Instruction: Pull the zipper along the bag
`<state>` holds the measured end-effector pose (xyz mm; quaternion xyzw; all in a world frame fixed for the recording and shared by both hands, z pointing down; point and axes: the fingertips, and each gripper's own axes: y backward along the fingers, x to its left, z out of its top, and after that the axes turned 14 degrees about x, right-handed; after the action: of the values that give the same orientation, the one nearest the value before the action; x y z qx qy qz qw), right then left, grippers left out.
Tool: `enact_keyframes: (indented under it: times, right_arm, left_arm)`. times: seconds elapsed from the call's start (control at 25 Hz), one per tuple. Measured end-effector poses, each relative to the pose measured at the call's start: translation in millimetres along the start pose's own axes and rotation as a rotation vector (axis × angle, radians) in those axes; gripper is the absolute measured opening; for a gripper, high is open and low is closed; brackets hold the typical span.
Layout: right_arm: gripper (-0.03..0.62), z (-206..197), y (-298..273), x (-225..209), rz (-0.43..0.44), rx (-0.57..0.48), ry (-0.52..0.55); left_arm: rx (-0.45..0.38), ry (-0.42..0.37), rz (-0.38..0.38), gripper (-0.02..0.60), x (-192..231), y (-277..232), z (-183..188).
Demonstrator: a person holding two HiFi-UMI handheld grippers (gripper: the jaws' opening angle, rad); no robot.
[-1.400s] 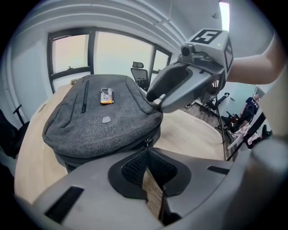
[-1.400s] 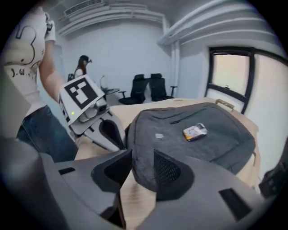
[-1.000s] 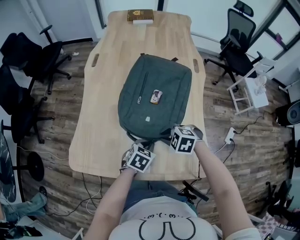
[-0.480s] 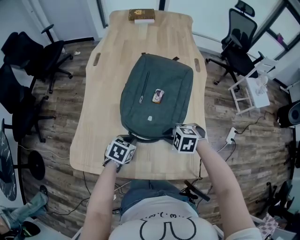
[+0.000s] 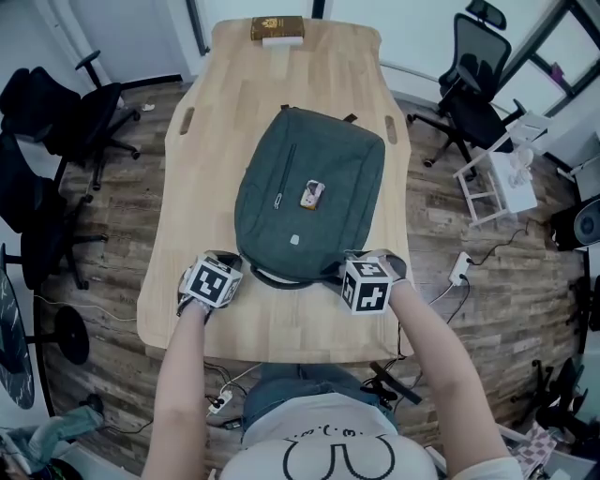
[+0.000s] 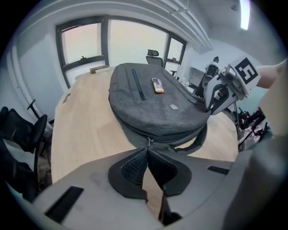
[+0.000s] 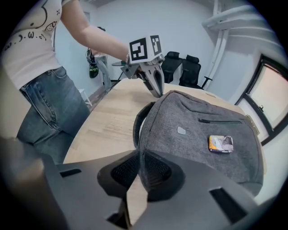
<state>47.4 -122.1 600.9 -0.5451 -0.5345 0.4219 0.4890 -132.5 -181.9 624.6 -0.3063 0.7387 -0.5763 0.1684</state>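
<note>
A grey backpack (image 5: 309,202) lies flat on the wooden table (image 5: 192,187), its bottom edge towards me. At the bag's near left corner my left gripper (image 5: 228,273) is shut on the zipper pull (image 6: 149,141), which sticks out just past the closed pads (image 6: 135,164). My right gripper (image 5: 354,270) sits at the near right corner. There the bag's fabric edge (image 7: 143,148) is pinched between its pads. Between the two grippers, the zipper line runs along the bag's near side. A dark strap (image 6: 198,139) hangs at that side.
A small printed packet (image 5: 312,194) rests on top of the bag. A brown box (image 5: 277,28) stands at the table's far end. Office chairs stand to the left (image 5: 56,103) and right (image 5: 473,94), with a white rack (image 5: 502,183) beside the right one.
My left gripper has moved left along the bag's near edge, from near the right gripper out to the left corner, with the zipper pull in it. The right gripper has stayed put.
</note>
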Motion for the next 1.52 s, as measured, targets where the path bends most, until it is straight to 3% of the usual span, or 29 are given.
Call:
enact_keyframes:
  times: [0.08,0.16,0.28,0.48,0.84,1.0,1.16,1.24,1.36,1.52]
  right_arm:
    - [0.087,-1,0,2,0.003,0.000,0.004]
    - [0.086,-3,1,4,0.008,0.002,0.005]
    - [0.087,-3,-1,6,0.010,0.002,-0.001]
    - [0.091,-13,0,-1,-0.018,-0.008,-0.048]
    - [0.129,-90,10,-36,-0.159,0.179,-0.220]
    - [0.156,-131,20,-61,-0.321,0.291,-0.320]
    - [0.166,-157,33,-72,-0.433,0.391,-0.317]
    - [0.174,-162,40,-69,-0.418,0.377,-0.330]
    - [0.220,-152,49,-52,-0.341,0.273,-0.379]
    - [0.246,-119,47,-17,-0.254,0.168,-0.345]
  left_arm:
    - [0.013,-0.004,0.075,0.015,25,-3,7]
    - [0.008,0.043,0.123,0.015,50,-8,17]
    - [-0.002,0.119,0.085,0.017,59,-18,26]
    - [-0.049,0.112,0.018,0.015,50,-9,27]
    - [-0.098,0.005,-0.144,0.014,-24,-8,19]
    - [-0.136,0.074,-0.255,0.014,-72,-14,25]
    - [-0.140,0.120,-0.308,0.015,-108,-26,36]
    - [-0.140,0.136,-0.319,0.014,-119,-30,40]
    - [-0.149,0.157,-0.344,0.015,-135,-32,48]
    - [-0.149,0.104,-0.367,0.014,-162,-36,60]
